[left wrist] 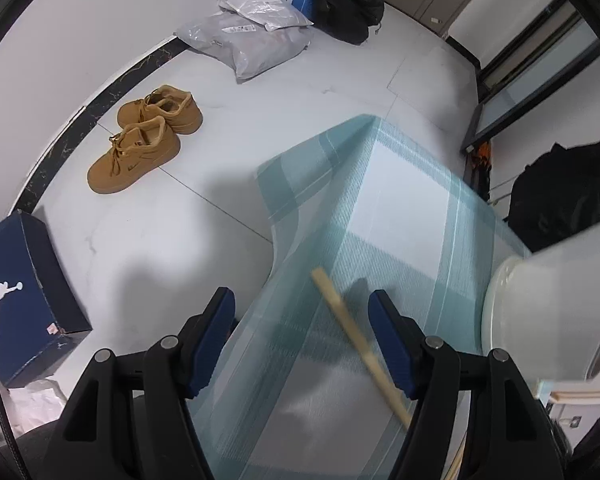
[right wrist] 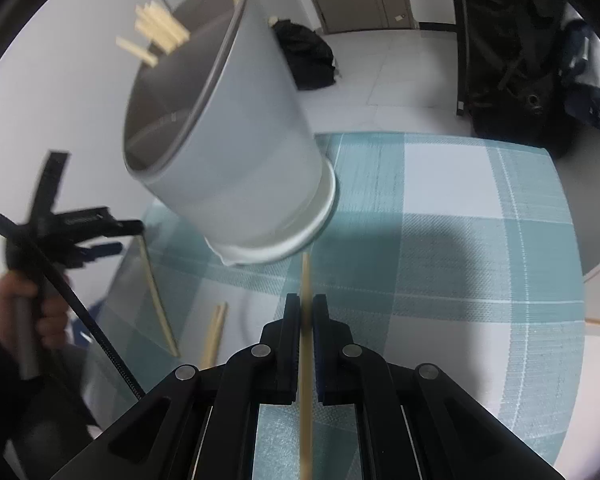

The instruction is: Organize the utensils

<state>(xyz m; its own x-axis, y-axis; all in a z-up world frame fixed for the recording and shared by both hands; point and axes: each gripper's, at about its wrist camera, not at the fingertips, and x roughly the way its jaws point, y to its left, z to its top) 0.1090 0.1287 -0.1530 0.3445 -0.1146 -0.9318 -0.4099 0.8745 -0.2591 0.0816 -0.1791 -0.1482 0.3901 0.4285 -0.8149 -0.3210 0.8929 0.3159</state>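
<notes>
My right gripper is shut on a wooden chopstick that points forward at the base of a white utensil holder. Several chopsticks stand inside the holder. It also shows at the right edge of the left wrist view. My left gripper is open over the table's left edge, with a loose chopstick lying between its fingers on the cloth. It shows blurred in the right wrist view. More chopsticks lie on the cloth.
The table has a teal and white checked cloth. On the floor are tan shoes, a blue shoe box, parcels and black bags.
</notes>
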